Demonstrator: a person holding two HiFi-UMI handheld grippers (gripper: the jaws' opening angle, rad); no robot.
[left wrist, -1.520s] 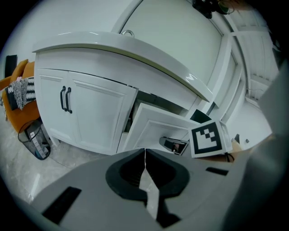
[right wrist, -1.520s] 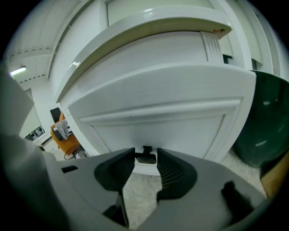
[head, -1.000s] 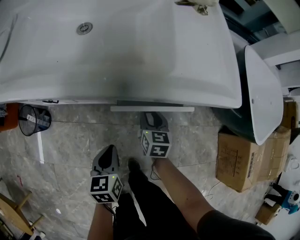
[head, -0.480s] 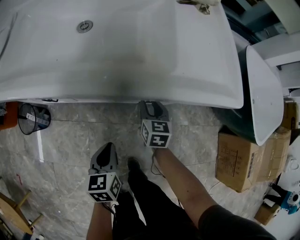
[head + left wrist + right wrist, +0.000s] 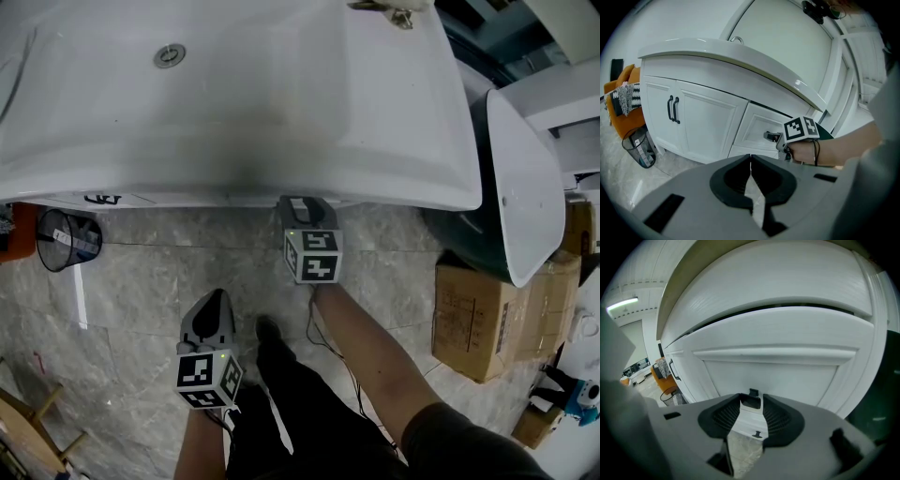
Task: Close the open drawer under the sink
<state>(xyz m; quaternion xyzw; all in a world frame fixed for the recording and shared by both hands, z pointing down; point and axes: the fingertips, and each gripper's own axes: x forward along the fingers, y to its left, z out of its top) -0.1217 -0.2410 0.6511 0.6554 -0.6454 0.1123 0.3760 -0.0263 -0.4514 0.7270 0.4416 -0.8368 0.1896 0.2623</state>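
Note:
The white drawer (image 5: 755, 127) under the sink (image 5: 234, 103) sits nearly flush with the cabinet; from the head view the sink rim hides it. My right gripper (image 5: 298, 205) reaches under that rim, its jaws close together around a small black handle (image 5: 753, 393) on the drawer front (image 5: 787, 376). In the left gripper view the right gripper (image 5: 772, 137) touches the drawer face. My left gripper (image 5: 214, 302) hangs back over the floor, away from the cabinet. Its jaws (image 5: 750, 157) meet with nothing between them.
Left of the drawer are two white cabinet doors (image 5: 693, 123) with black handles. A mesh bin (image 5: 66, 239) stands on the grey tile floor by an orange seat (image 5: 621, 96). At the right are a dark tub with a white rim (image 5: 525, 187) and a cardboard box (image 5: 478, 314).
The drawer's white front edge stuck out past the sink rim a second ago; my right gripper has moved forward with it and it is now out of sight under the rim. The left gripper barely moved.

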